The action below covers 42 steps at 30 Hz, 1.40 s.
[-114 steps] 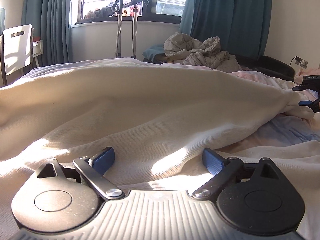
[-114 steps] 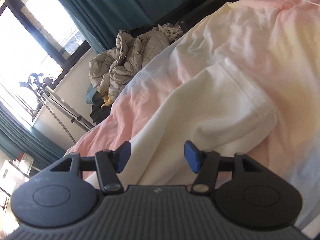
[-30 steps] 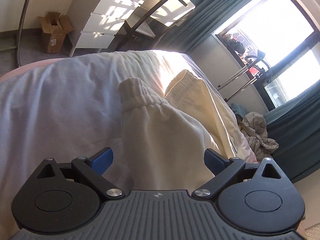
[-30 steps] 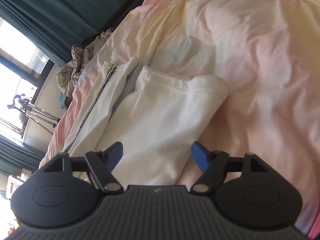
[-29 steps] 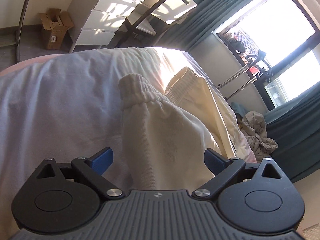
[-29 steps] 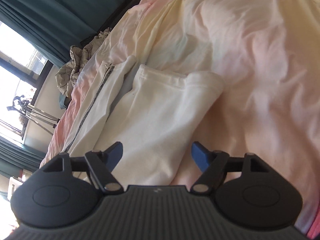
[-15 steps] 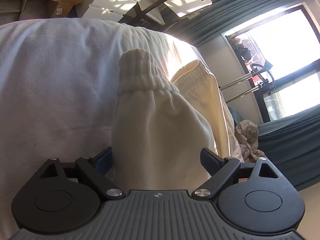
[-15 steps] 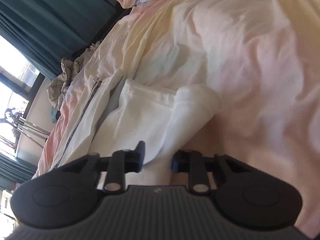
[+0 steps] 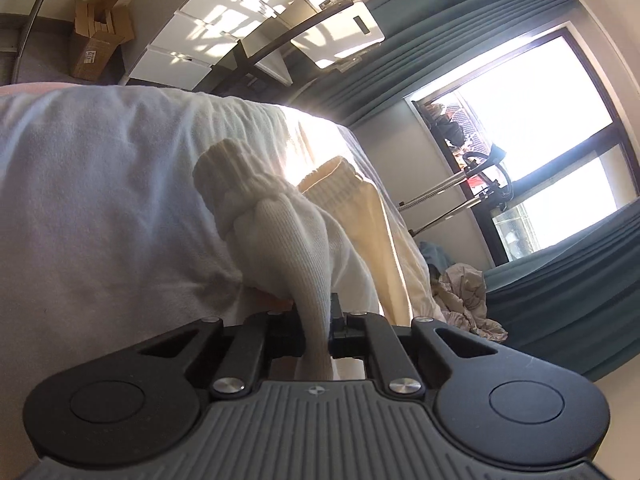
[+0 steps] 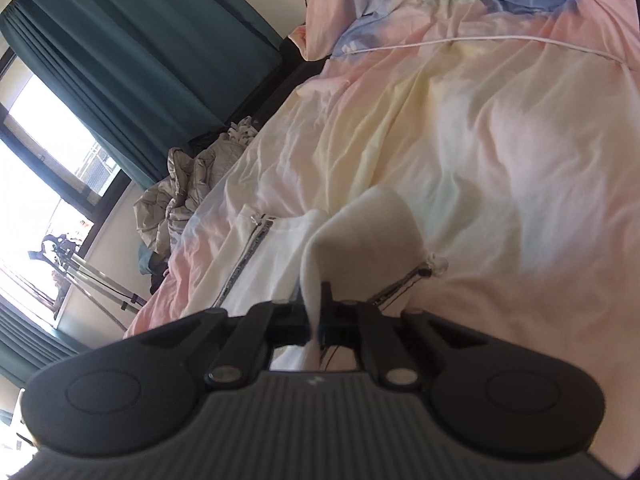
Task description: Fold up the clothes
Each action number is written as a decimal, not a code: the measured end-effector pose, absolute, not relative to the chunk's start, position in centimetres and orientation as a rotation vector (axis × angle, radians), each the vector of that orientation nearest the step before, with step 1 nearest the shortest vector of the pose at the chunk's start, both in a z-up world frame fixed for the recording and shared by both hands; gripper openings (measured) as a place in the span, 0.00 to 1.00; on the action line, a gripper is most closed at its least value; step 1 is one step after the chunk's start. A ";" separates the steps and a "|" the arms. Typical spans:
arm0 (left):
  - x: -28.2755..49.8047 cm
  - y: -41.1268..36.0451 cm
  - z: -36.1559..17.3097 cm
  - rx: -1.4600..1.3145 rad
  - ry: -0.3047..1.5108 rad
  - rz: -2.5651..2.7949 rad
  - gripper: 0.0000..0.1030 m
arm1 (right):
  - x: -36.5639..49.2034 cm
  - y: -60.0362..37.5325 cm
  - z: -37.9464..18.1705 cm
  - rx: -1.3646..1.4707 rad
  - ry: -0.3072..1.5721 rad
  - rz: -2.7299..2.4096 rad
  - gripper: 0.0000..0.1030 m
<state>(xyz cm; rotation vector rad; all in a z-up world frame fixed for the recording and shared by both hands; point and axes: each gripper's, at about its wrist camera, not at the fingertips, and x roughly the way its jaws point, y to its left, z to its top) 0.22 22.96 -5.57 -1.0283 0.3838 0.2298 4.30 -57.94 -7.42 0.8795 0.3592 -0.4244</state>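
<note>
Both grippers have just clamped onto the cream garment.

The left hand-held gripper (image 9: 318,326), wide open a second ago, has just been closing and now pinches a bunched fold of the cream garment (image 9: 288,232) near its ribbed cuff (image 9: 240,184); the right hand-held gripper (image 10: 316,312) has likewise shut on the cloth's other end, which peaks up from the pastel bed sheet (image 10: 500,152). With both ends gripped on the bed, a lift-and-fold looks ready to begin.

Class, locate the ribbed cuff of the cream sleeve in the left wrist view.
The cuff sits centre-left in the left wrist view, lifted off the white bedsheet, just above the left claw pinching that sleeve.
</note>
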 end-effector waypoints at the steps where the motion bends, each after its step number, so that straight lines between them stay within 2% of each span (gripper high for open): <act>1: -0.8 22.9 -4.9 -1.038 0.369 0.215 0.09 | 4.2 -58.0 -6.4 0.870 0.341 -0.411 0.03; 7: -6.8 22.7 -3.1 -1.087 0.341 0.174 0.09 | 0.9 -59.3 -2.0 0.846 0.238 -0.415 0.03; 14: -7.3 22.0 -2.0 -1.064 0.356 0.133 0.09 | 1.0 -61.2 -3.7 0.880 0.320 -0.464 0.03; 19: -0.9 22.0 0.6 -1.024 0.345 0.152 0.09 | 6.9 -61.2 -1.9 0.841 0.298 -0.456 0.03; 25: 11.9 22.1 1.7 -0.971 0.432 0.197 0.09 | 19.8 -61.1 -1.2 0.709 0.325 -0.476 0.03; 33: 27.8 22.5 -2.9 -0.859 0.577 0.258 0.11 | 35.5 -61.8 -7.7 0.671 0.429 -0.463 0.03; 37: 33.0 22.4 -5.4 -0.827 0.599 0.286 0.12 | 41.0 -61.7 -11.2 0.605 0.483 -0.446 0.03; 42: 35.9 21.5 -7.1 -0.710 0.650 0.325 0.16 | 44.9 -61.5 -14.1 0.549 0.550 -0.446 0.05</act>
